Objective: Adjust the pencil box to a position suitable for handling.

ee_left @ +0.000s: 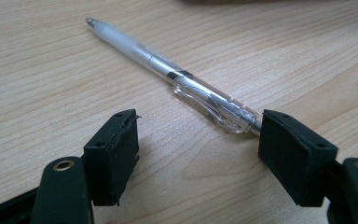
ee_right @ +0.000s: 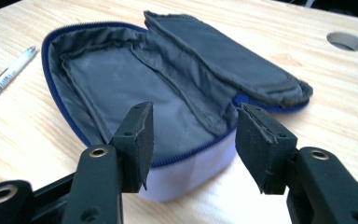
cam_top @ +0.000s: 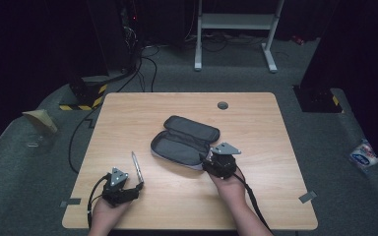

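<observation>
On a light wooden desk [cam_top: 256, 196], an unzipped grey fabric pencil case with blue zip and pale outer shell [cam_top: 184, 142] lies open at centre, the right hand-held gripper [ee_right: 191, 140] spread at its near end. Left of the case lies a clear plastic click pen [ee_left: 168, 74], its clip end touching one pad of the spread left hand-held gripper [ee_left: 198, 149]. A clean pickup likely means centring both jaws across the barrel before closing.
</observation>
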Demonstrator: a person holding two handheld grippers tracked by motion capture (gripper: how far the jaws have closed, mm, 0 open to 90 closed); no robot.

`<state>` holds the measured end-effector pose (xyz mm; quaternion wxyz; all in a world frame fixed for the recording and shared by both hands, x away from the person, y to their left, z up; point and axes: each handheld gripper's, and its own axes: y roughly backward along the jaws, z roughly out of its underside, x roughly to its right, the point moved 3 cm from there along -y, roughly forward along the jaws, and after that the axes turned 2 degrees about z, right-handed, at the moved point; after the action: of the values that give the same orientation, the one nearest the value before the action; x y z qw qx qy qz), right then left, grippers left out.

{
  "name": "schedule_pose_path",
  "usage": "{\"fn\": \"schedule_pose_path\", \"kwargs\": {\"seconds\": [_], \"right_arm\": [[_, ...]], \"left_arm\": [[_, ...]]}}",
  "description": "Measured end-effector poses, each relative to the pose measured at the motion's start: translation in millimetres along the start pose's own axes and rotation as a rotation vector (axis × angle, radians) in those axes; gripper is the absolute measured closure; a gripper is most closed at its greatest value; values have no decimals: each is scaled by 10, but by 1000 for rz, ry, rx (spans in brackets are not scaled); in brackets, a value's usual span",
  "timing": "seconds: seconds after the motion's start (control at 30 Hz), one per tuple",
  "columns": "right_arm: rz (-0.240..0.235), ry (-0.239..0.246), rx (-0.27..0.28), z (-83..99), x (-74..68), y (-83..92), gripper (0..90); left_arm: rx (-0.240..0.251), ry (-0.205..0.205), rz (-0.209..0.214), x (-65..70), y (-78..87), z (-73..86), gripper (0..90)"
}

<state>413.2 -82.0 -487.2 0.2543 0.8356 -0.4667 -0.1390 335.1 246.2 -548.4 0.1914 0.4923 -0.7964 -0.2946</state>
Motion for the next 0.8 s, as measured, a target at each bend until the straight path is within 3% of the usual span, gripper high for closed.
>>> {"fn": "schedule_pose_path", "kwargs": {"seconds": [0.1, 0.3, 0.8], "right_arm": [[4, 8, -7, -28, -22, -53, 461], [21, 21, -72, 78, -12, -160, 457], [55, 6, -89, 188, 189, -71, 457]], "left_arm": [[0, 1, 1, 1, 0, 0, 287], [0, 0, 1, 0, 0, 0, 286], [-1, -2, 1, 1, 0, 0, 286]]}}
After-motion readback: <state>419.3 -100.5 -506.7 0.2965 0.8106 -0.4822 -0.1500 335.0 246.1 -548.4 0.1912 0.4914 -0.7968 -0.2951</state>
